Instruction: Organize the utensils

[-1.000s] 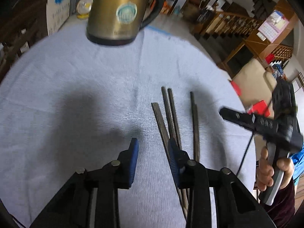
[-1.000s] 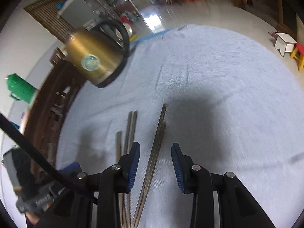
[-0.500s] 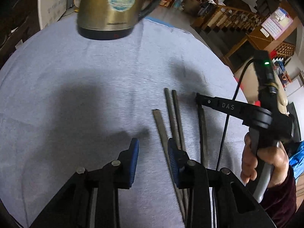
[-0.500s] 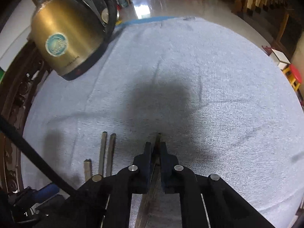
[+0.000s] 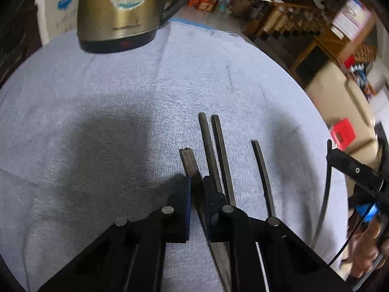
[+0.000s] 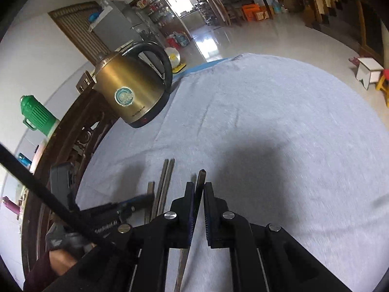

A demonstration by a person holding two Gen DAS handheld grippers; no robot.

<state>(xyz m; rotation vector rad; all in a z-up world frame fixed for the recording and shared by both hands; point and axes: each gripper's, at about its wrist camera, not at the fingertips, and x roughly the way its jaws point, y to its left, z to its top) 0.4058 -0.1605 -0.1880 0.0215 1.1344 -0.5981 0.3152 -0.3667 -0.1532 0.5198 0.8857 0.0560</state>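
Several dark chopsticks lie side by side on the pale blue cloth (image 5: 97,97). My left gripper (image 5: 197,182) is shut on the leftmost chopsticks (image 5: 187,155), two lying flush, which still rest on the cloth. A middle pair (image 5: 214,143) lies just to their right, and a single chopstick (image 5: 261,168) further right. My right gripper (image 6: 199,189) is shut on one chopstick (image 6: 201,174), whose tip sticks out past the pads and appears raised off the cloth. In the left wrist view the right gripper (image 5: 340,158) shows at the far right edge. The left gripper (image 6: 145,198) appears blurred in the right wrist view.
A brass-coloured electric kettle (image 5: 116,12) (image 6: 131,92) stands at the far edge of the round table. A dark carved wooden chair back (image 6: 73,150) borders the table's left side, with a green flask (image 6: 36,114) beyond. A person's hand (image 5: 364,250) holds the right gripper's handle.
The left gripper slid over the leftmost chopsticks and shut on them. The right gripper closed on the right-hand chopsticks, then drew back with one in its jaws.
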